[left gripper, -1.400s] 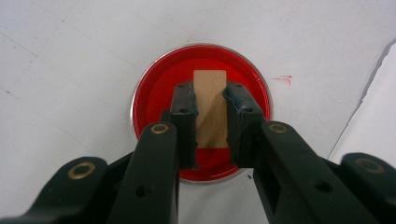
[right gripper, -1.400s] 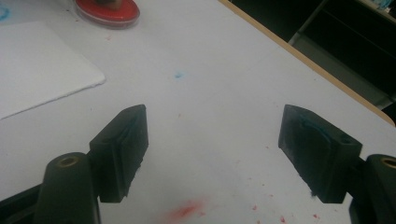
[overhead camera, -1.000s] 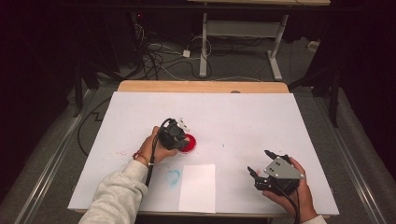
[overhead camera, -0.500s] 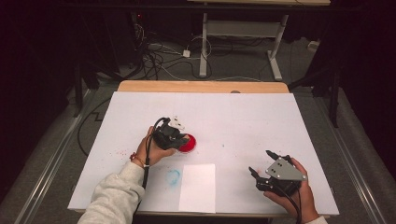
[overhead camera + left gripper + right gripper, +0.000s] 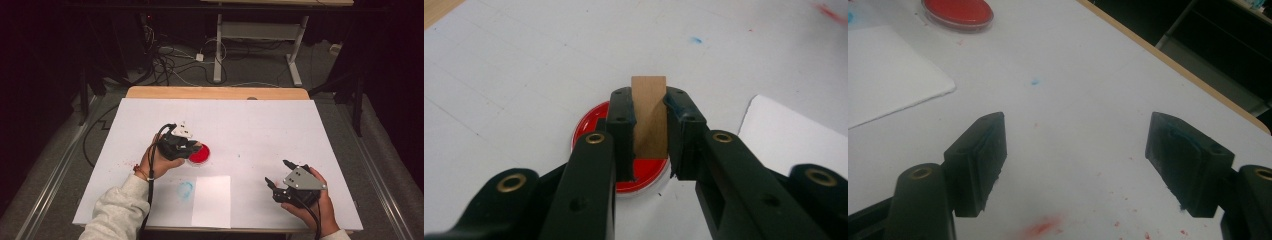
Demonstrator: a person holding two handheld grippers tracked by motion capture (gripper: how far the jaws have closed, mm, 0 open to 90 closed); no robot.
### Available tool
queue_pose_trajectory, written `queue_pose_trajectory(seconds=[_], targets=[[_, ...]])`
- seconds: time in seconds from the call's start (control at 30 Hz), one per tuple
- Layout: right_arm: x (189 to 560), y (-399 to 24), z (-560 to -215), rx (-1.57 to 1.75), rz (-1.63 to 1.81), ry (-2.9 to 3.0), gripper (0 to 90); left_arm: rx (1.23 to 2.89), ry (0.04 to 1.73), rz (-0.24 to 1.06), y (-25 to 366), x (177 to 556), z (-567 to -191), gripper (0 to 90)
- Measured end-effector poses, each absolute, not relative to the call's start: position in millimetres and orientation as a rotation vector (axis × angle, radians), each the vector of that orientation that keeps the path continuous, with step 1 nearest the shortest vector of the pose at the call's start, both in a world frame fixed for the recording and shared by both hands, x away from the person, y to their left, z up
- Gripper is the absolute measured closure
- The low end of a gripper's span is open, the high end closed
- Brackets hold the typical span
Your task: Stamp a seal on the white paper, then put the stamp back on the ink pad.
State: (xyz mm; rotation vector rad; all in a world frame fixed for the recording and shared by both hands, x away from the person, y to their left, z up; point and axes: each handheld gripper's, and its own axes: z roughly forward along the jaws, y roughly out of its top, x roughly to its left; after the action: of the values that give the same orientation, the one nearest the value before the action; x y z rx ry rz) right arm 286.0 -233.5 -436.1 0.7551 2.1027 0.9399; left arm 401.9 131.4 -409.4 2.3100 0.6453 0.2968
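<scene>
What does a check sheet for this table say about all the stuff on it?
Surface: white table, red and blue ink smudges.
Job's things: wooden stamp over the red ink pad; white paper sheet near the front edge.
Clutter: nothing seen.
Grippers: left tool shut on the stamp; right tool open, holding nothing.
Cables: one trails from each tool; more tangled on the floor.
Surroundings: dark room, white desk frame behind.

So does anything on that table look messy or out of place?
Yes. A blue smudge sits on the table cover just left of the paper, and red specks dot it near the right gripper. It looks like stray ink from the red pad.
</scene>
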Motion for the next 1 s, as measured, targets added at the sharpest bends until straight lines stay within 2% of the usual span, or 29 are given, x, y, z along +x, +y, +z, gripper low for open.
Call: queue_pose_trajectory(seconds=[1.0], targets=[[288.2, -236.6, -435.3, 0.781, 0.952, 2.093, 25.2, 2.304, 0.576, 0.31, 137.9, 381.1, -391.4, 73.9]])
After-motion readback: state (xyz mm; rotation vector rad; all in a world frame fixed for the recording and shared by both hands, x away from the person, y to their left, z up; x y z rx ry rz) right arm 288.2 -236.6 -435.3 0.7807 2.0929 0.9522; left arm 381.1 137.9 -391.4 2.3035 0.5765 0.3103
